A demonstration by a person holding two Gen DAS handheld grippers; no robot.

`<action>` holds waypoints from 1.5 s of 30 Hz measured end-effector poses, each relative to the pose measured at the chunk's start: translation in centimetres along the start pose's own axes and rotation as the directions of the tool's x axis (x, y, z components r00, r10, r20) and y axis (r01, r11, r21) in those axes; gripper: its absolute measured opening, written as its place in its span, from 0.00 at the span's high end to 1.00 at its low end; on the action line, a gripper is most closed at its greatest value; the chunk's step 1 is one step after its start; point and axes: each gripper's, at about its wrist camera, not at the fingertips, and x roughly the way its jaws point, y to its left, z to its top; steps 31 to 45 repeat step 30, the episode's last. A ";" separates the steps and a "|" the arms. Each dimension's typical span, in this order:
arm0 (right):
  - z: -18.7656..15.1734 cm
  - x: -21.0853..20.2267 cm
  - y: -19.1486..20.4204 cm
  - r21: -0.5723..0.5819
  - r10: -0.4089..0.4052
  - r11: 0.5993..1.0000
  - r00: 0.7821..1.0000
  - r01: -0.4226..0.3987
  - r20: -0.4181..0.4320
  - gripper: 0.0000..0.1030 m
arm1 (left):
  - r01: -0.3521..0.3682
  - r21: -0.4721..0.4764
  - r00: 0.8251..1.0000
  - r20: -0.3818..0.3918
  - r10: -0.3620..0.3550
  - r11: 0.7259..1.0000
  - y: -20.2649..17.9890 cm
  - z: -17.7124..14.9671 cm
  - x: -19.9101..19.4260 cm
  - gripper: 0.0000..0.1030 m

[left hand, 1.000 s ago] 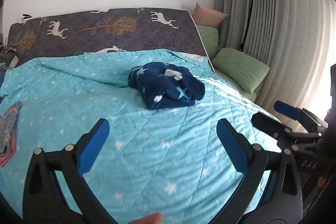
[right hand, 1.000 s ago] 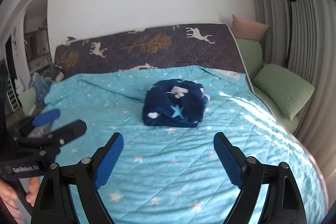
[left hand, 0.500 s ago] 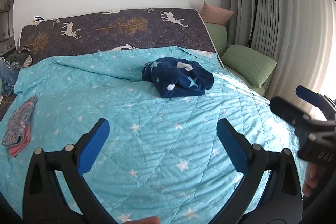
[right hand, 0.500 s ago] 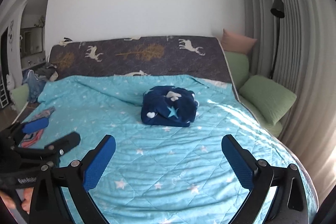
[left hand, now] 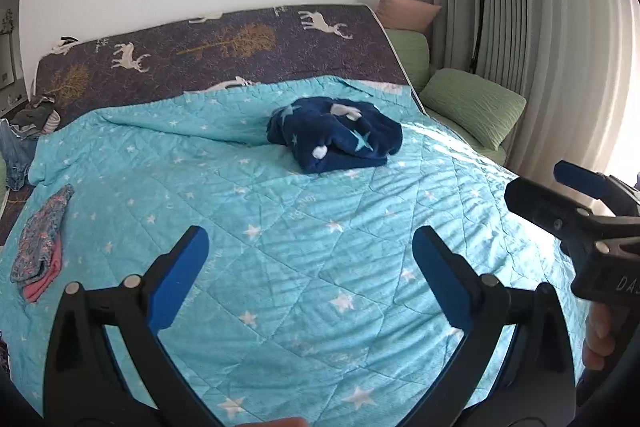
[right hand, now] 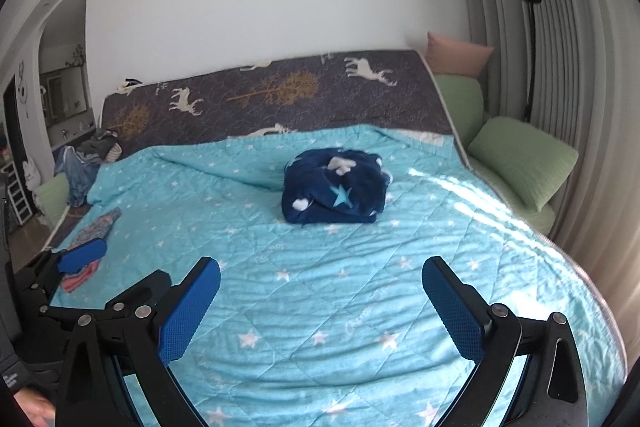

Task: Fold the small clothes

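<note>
- Left gripper: jaws spread wide, nothing between them, held above the near part of the quilt. Blue pads face inward.
- Right gripper: jaws spread wide, nothing between them, also above the near quilt. In the left wrist view it shows at the right edge; white lettering on its body reads "DA", the rest cut off by the frame.
- In the right wrist view the left gripper shows at the near left edge. A small white label sits on a dark surface at the lower left corner; its text is too small to read.
- Quilt: turquoise with white stars, covering the bed. Faint script is stitched into it near the middle; not legible.
- Floral garment: lies at the left edge of the quilt, well apart from both grippers. Its long axis runs near to far, narrow end pointing far, with a pink layer showing at the near end.
- Blue bundle: folded navy fleece with stars, resting on the far middle of the quilt, long axis left to right.
- Deer cover: dark fabric with white deer and gold trees, beyond the quilt's far edge.
- Green cushions: right of the bed.
- Clothes heap: far left corner.
</note>
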 end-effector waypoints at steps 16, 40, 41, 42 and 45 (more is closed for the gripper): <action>-0.7 0.5 -1.6 0.041 0.005 0.999 0.999 -0.003 -0.046 0.00 | 0.005 0.009 0.999 -0.033 -0.004 1.000 -1.2 -0.1 0.4 0.01; -0.6 1.2 -1.7 0.037 0.017 0.999 0.998 -0.015 -0.056 0.00 | -0.024 0.039 0.999 -0.023 0.025 0.999 -1.6 0.3 0.2 0.01; -0.6 1.2 -1.7 0.037 0.017 0.999 0.998 -0.015 -0.056 0.00 | -0.024 0.039 0.999 -0.023 0.025 0.999 -1.6 0.3 0.2 0.01; -0.6 1.2 -1.7 0.037 0.017 0.999 0.998 -0.015 -0.056 0.00 | -0.024 0.039 0.999 -0.023 0.025 0.999 -1.6 0.3 0.2 0.01; -0.6 1.2 -1.7 0.037 0.017 0.999 0.998 -0.015 -0.056 0.00 | -0.024 0.039 0.999 -0.023 0.025 0.999 -1.6 0.3 0.2 0.01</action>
